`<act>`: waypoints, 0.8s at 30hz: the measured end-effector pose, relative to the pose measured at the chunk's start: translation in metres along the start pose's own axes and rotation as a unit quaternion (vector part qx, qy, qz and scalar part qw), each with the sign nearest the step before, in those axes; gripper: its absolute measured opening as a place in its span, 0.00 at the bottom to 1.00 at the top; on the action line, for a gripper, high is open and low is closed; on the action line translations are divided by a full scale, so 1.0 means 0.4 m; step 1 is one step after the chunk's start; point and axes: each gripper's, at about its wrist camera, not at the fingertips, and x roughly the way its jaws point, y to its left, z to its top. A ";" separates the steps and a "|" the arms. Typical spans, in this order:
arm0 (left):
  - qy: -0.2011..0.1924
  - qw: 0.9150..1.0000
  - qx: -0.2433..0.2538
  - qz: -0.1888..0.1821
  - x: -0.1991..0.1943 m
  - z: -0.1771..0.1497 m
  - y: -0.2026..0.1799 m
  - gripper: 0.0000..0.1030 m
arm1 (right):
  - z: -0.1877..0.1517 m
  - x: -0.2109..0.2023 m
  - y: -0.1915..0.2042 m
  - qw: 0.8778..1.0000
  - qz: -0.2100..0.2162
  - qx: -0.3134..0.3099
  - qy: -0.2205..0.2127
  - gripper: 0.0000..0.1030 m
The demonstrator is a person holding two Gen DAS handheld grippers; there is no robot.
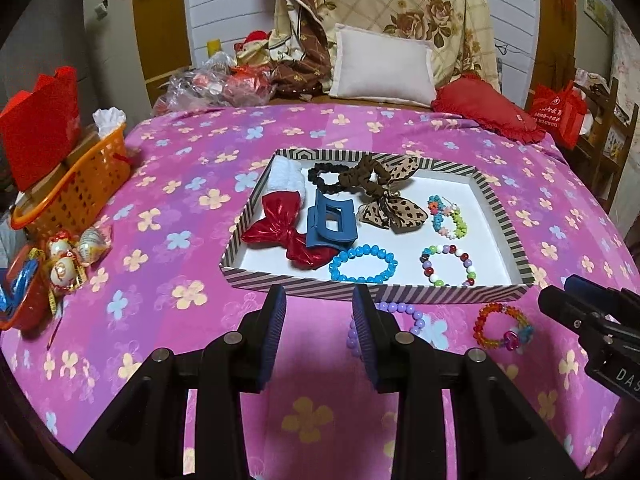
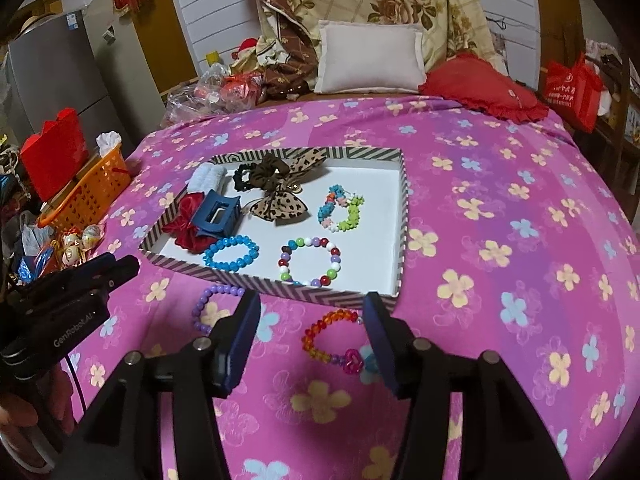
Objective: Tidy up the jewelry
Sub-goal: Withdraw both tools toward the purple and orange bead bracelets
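Observation:
A striped tray (image 1: 376, 291) (image 2: 276, 286) lies on the pink bed. It holds a red bow (image 1: 292, 236), a blue claw clip (image 1: 330, 220), a leopard bow (image 1: 388, 204), dark scrunchies, a blue bead bracelet (image 1: 362, 264) (image 2: 231, 258), a multicolour bead bracelet (image 1: 448, 266) (image 2: 310, 262) and a flower bracelet (image 2: 340, 208). In front of the tray lie a purple bead bracelet (image 1: 404, 314) (image 2: 212, 304) and a rainbow bracelet (image 1: 502, 326) (image 2: 334, 338). My left gripper (image 1: 320, 300) is open and empty, just left of the purple bracelet. My right gripper (image 2: 312, 308) is open, its fingers either side of the rainbow bracelet.
An orange basket (image 1: 80, 184) with a red bag stands at the bed's left edge, with small ornaments (image 1: 66, 258) beside it. A white pillow (image 1: 382, 68) and a red cushion (image 1: 486, 110) lie at the head. A red bag (image 2: 574, 88) hangs at the right.

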 end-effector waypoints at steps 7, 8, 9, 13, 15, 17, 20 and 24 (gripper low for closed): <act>-0.011 1.000 -0.002 0.001 -0.041 -0.019 -0.002 0.26 | -0.021 -0.044 0.018 1.000 -0.002 -0.011 -0.007 0.57; -0.012 1.000 -0.002 0.001 -0.043 -0.020 -0.002 0.26 | -0.024 -0.049 0.019 1.000 -0.003 -0.013 -0.008 0.57; -0.012 1.000 -0.001 0.000 -0.047 -0.023 -0.003 0.26 | -0.026 -0.053 0.020 1.000 -0.003 -0.013 -0.009 0.57; -0.013 1.000 0.001 0.000 -0.056 -0.033 -0.005 0.26 | -0.037 -0.068 0.019 1.000 -0.006 -0.018 -0.009 0.57; -0.008 1.000 0.001 -0.002 -0.054 -0.040 -0.004 0.26 | -0.044 -0.072 0.013 1.000 -0.010 -0.019 -0.007 0.57; 0.000 1.000 0.000 -0.006 -0.048 -0.046 0.000 0.26 | -0.051 -0.073 0.002 1.000 -0.013 -0.020 -0.005 0.57; 0.014 1.000 -0.005 -0.013 -0.033 -0.059 0.011 0.26 | -0.063 -0.069 -0.026 1.000 -0.021 -0.018 0.002 0.57; 0.042 0.998 -0.019 -0.034 0.000 -0.082 0.036 0.29 | -0.087 -0.052 -0.069 0.999 -0.039 -0.020 0.015 0.57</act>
